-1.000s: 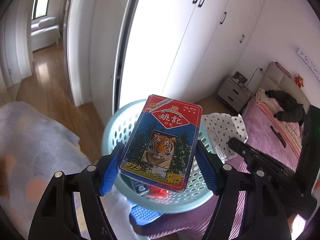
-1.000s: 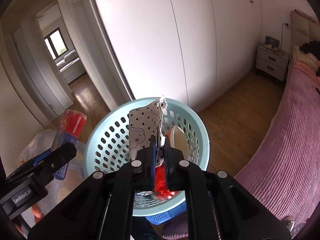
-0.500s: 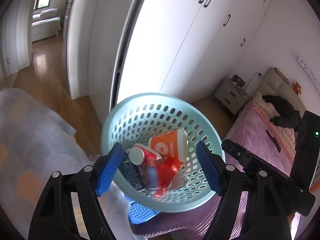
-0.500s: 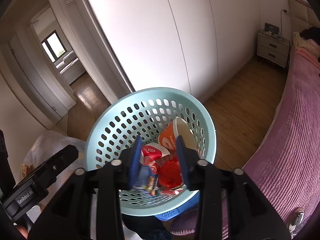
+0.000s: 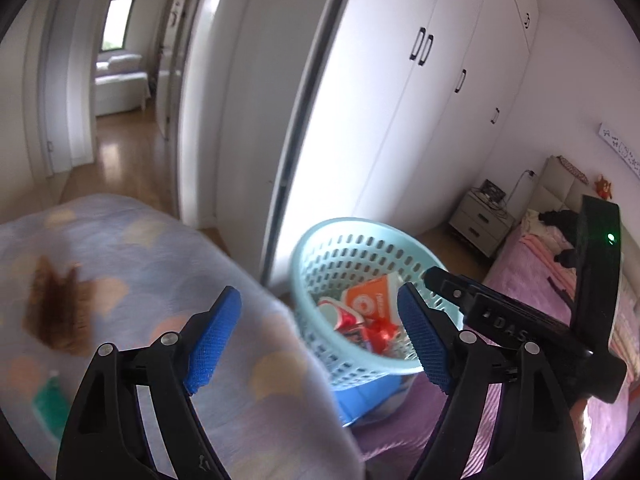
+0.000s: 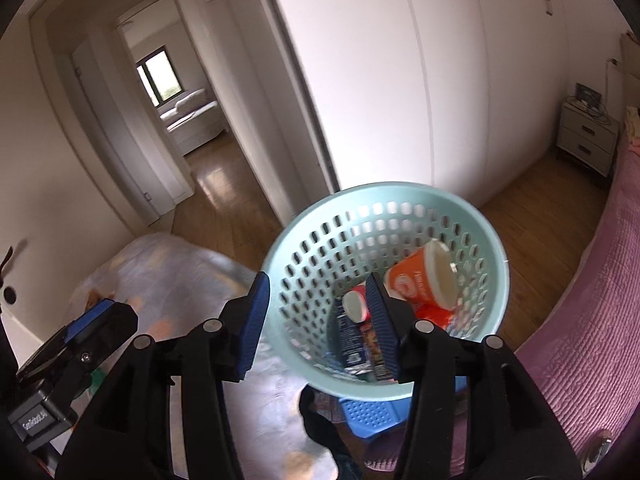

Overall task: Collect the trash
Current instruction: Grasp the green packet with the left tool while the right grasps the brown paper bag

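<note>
basket (image 6: pixel 384 216) mouth open above, bed (image 6: pixel 592 332) right, blanket (image 5: pixel 132 264) left

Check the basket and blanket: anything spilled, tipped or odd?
Nothing has spilled. The orange paper cup lies on its side inside the light-blue basket, fitting for trash. On the blanket, a blurred brown patch stands out; I can't identify it.

- Basket (image 6: pixel 304 240): pale teal plastic, perforated, smooth.
- Cup (image 6: pixel 416 280): orange paper, slightly glossy.
- Floor (image 6: pixel 224 188): wood, shiny.
- Bedspread (image 6: pixel 580 344): pink cloth, ribbed.
- Blanket (image 5: pixel 160 248): soft fleece, matt.
- Pads (image 5: pixel 212 340): blue, finely textured.
</note>
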